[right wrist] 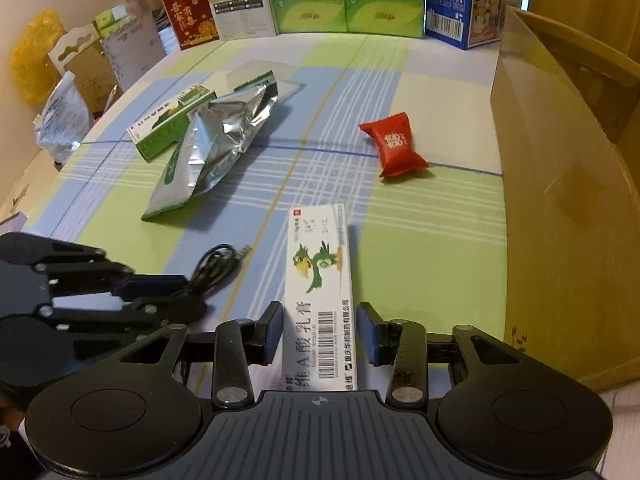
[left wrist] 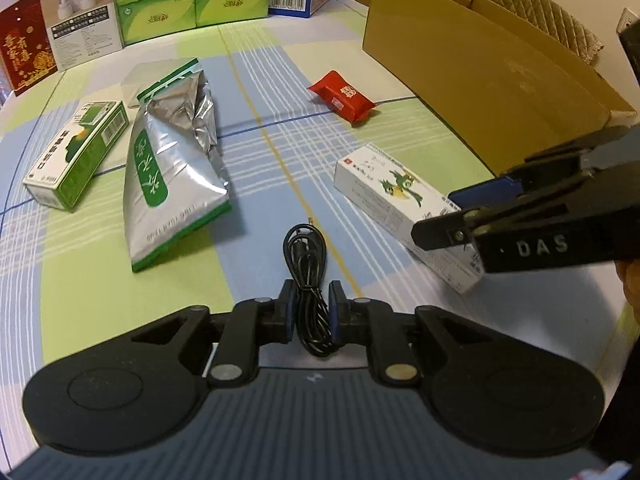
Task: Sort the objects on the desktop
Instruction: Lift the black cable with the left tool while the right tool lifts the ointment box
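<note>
The open cardboard box (right wrist: pixel 560 168) stands at three o'clock, probably the sorting bin. The white ointment carton (right wrist: pixel 320 280) lies at six o'clock in the right wrist view, between the right gripper (right wrist: pixel 320 334)'s wide jaws; likely light and stiff, best pinched across its long sides. The left gripper (left wrist: pixel 313 316) has closed narrowly around the coiled black cable (left wrist: pixel 308 280), limp and liable to slip.

Two low forward views, shared tabletop (left wrist: pixel 280 152)

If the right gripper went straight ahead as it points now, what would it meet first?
The right gripper already has the white ointment box between its open jaws, so it would slide along that box; past it the tablecloth looks free, though depth is unclear.
</note>
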Tool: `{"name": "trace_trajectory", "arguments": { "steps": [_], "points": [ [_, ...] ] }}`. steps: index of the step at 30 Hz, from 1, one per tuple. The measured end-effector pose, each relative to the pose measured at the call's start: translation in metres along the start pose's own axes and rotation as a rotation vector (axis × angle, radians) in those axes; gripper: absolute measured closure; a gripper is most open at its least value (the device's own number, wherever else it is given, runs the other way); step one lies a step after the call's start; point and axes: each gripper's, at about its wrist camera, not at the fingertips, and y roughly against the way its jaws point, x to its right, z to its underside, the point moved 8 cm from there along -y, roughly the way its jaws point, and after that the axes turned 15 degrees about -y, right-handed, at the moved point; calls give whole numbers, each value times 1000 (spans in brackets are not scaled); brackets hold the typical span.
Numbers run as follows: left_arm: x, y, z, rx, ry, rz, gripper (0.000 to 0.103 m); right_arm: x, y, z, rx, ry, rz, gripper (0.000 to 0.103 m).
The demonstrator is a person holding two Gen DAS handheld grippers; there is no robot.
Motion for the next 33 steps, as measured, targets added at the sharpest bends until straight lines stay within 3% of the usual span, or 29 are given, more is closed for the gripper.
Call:
{"name": "trace_trajectory", "arguments": {
  "steps": [1, 3, 5, 9, 11, 15, 28, 33],
  "points": [
    [1, 0, 0, 7, -5, -9, 89, 1, 0, -2, 5, -2, 3, 57],
    [3, 0, -1, 20, -26, -41, 76, 3, 1, -5, 21, -10, 1, 52],
    [3, -4, -3, 26, -38, -66, 75, 4, -1, -7, 23, -8, 3, 51],
    [-1, -9, -6, 39, -9, -80, 76, 3, -5, -7, 22, 8, 9, 51],
    [-3, -9, -6, 35, -3, -83, 86, 2, -5, -9, 35, 20, 11, 51],
    [-6, -4, -5, 25, 21, -86, 88, -1, -6, -13, 51, 26, 2, 51],
    [-13, 2, -3, 41, 44, -87, 88, -10, -32, -12, 20, 70, 27, 52],
    [-16, 0, 1, 48, 51, -121, 85, -12, -32, -10, 17, 83, 31, 52]
  ]
}}
